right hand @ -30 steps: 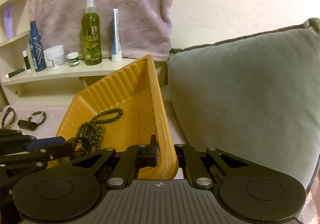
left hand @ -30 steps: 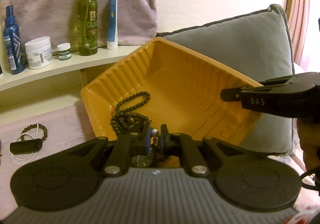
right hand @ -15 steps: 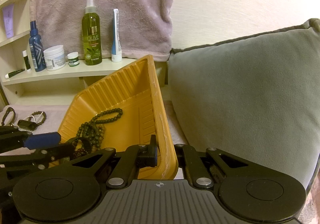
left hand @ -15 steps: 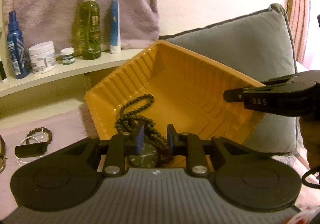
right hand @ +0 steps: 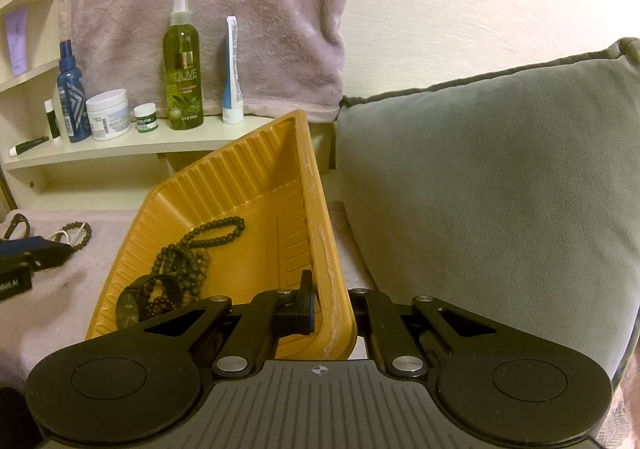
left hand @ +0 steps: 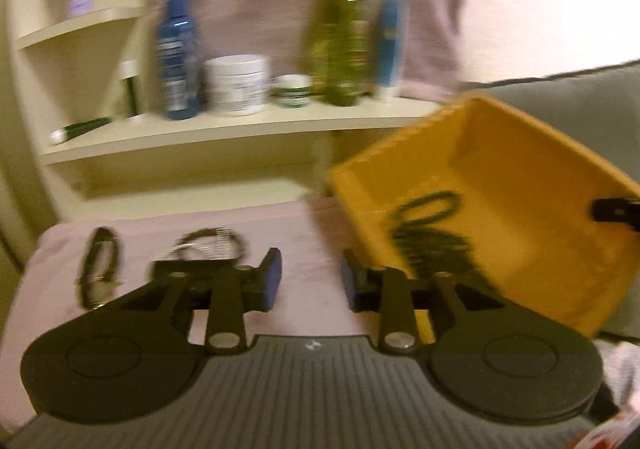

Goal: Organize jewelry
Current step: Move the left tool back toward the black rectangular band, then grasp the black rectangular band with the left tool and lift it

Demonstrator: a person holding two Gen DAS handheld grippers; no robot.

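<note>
Lower centre, the right gripper (right hand: 332, 309) clamps the tilted yellow tray's (right hand: 256, 185) rim; the left gripper (left hand: 310, 285), jaws just opening, empty; a slip could spill the beads (right hand: 188, 253).

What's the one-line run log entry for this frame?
left gripper: open, jaws just opening, empty | right gripper: shut on tray rim | watch, beads: in tray

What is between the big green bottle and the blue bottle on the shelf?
Two jars stand between the olive spray bottle and the blue spray bottle: a big white jar and a little green-labelled jar. The right wrist view shows this sharply.
</note>
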